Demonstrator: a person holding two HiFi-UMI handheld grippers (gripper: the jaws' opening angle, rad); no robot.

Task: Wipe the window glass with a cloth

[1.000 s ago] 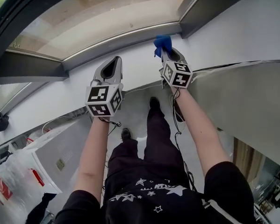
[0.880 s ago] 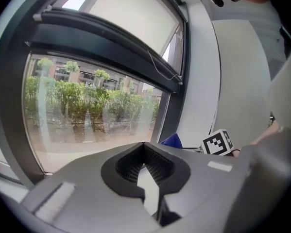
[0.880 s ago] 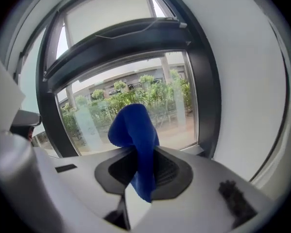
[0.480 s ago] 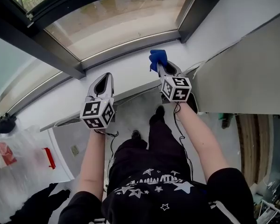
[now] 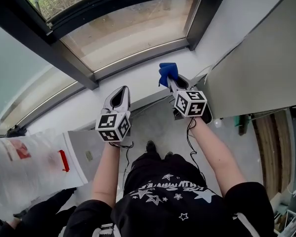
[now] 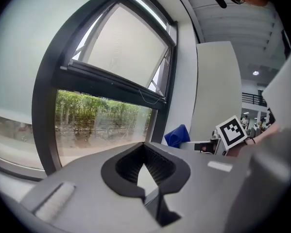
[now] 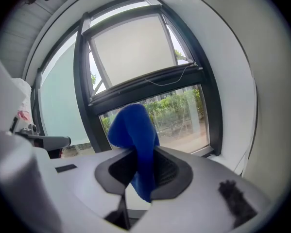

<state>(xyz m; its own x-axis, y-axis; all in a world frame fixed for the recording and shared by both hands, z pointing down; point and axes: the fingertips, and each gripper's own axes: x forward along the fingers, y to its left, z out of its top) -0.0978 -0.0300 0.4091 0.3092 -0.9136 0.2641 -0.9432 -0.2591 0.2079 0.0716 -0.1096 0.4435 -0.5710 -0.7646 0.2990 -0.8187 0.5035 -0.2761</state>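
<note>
Dark-framed window (image 5: 128,28), white wall (image 5: 246,14), grey floor (image 5: 160,125); seemingly trees (image 6: 87,115) outside.

Window glass (image 5: 133,28) at far centre, with the sill (image 5: 143,84) along its near side and the floor (image 5: 157,127) nearer still. Left gripper (image 5: 120,97) and right gripper (image 5: 171,81) side by side before the sill, cloth (image 5: 167,73) in the right jaws. Panel (image 5: 256,68) at right; plastic bag (image 5: 24,162) at near left.
</note>
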